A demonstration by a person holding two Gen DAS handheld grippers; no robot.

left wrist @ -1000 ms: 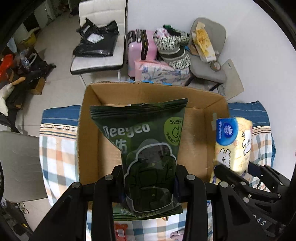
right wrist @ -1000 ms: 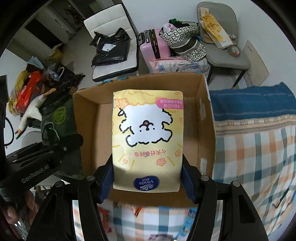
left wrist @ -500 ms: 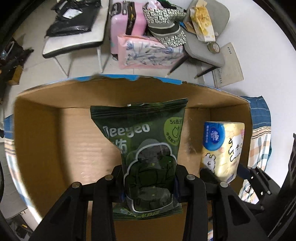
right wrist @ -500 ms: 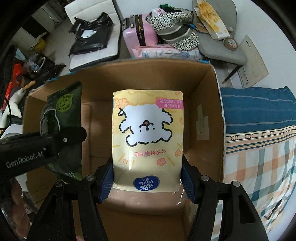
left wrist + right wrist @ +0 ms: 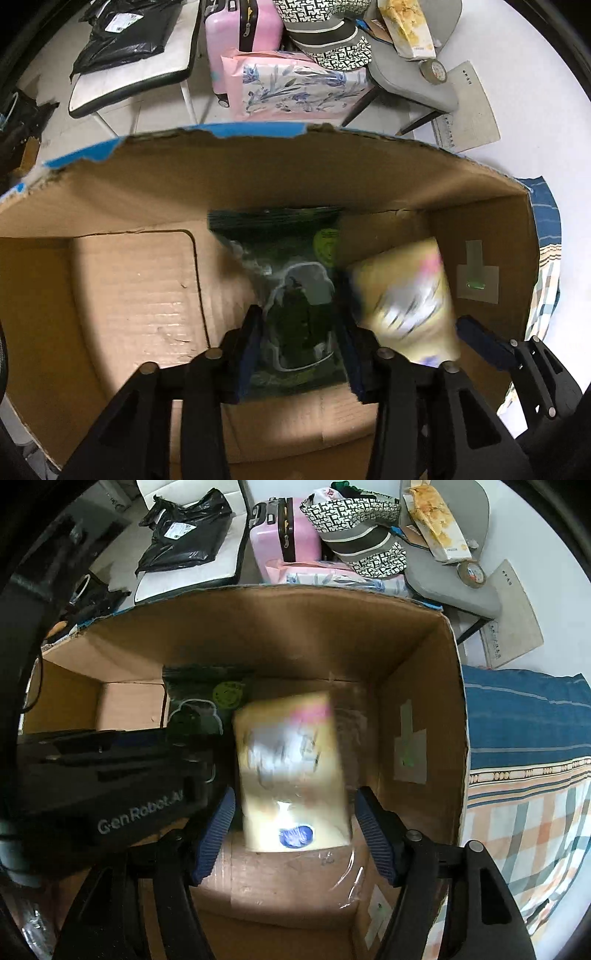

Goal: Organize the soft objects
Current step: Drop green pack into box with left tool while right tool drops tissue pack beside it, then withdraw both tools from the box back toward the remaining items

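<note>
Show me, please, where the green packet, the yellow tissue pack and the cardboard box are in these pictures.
green packet (image 5: 295,280): left wrist view, middle of its front face.
yellow tissue pack (image 5: 291,771): right wrist view, middle of its blurred front.
cardboard box (image 5: 258,173): left wrist view, inner face of its far wall.

Black tool (image 5: 291,827), ribbed blue pads (image 5: 216,830)

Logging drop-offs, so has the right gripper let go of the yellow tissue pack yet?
Yes, released. The right gripper is open, blue pads clear of the blurred yellow tissue pack inside the cardboard box.

Dim box interior, motion-blurred yellow pack (image 5: 291,771), fisheye-bent edges.
</note>
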